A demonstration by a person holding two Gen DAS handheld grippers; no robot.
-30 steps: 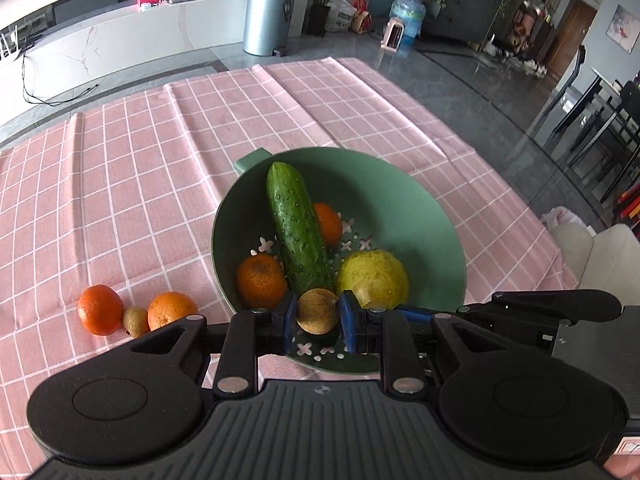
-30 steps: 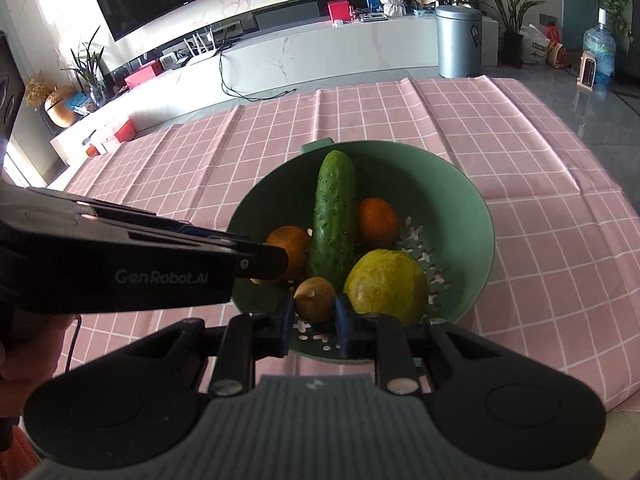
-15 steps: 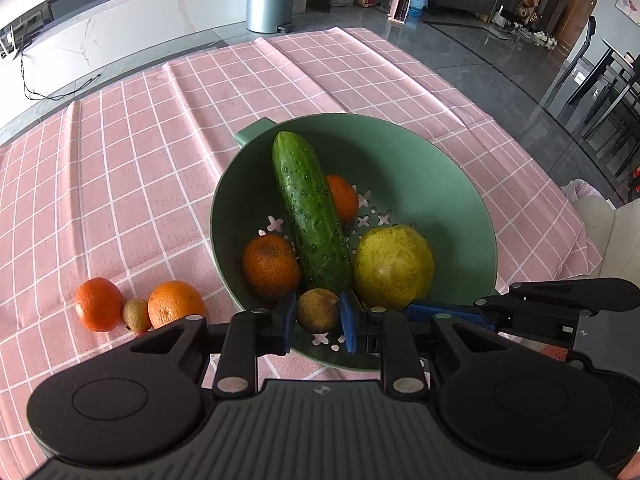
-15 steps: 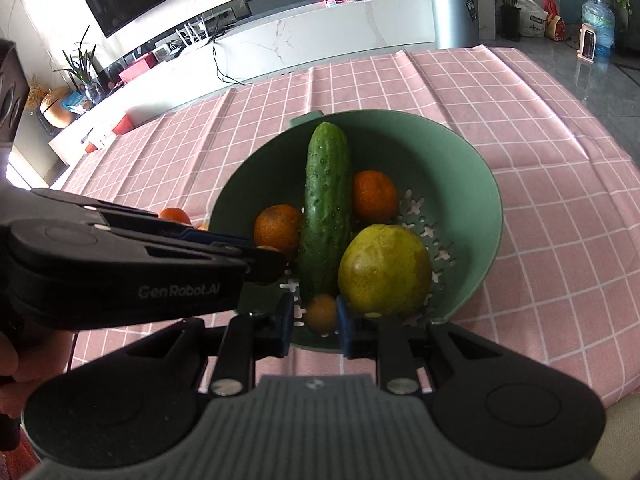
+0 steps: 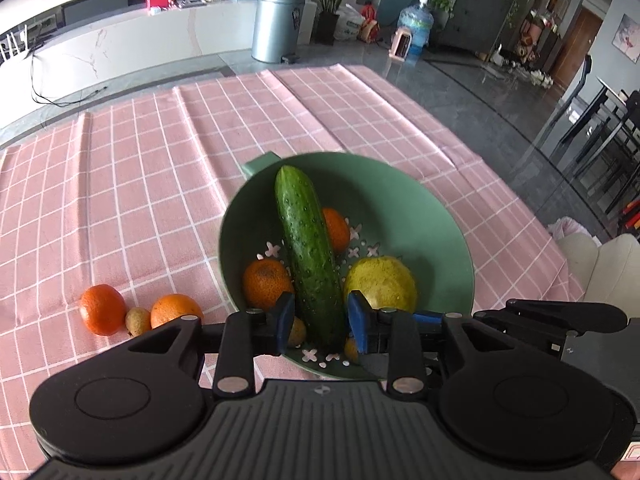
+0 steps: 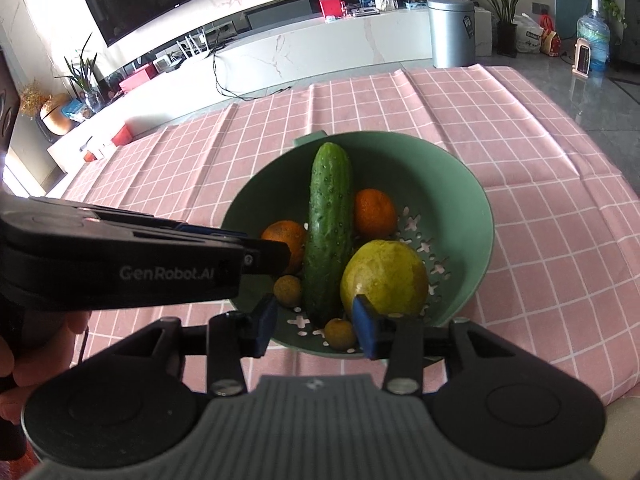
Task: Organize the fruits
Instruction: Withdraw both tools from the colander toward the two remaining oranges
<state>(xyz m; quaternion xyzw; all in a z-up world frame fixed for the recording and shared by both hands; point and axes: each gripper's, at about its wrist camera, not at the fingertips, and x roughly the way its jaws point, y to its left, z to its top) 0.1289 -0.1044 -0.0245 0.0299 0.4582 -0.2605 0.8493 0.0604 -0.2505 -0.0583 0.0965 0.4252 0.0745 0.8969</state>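
Three fruits [image 5: 138, 316] on cloth (left view only), colander [image 5: 448, 236] full

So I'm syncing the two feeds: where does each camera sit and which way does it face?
Left wrist: on the left gripper, facing forward and down into the green colander; the right gripper's side shows.
Right wrist: on the right gripper, facing the same colander; the left gripper and a hand show.
Shared: the cucumber and the pink checked cloth.

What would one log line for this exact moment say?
left gripper: open, empty | right gripper: open, empty | green bowl: cucumber, pear, two oranges, two small brown fruits | pink cloth: three fruits outside
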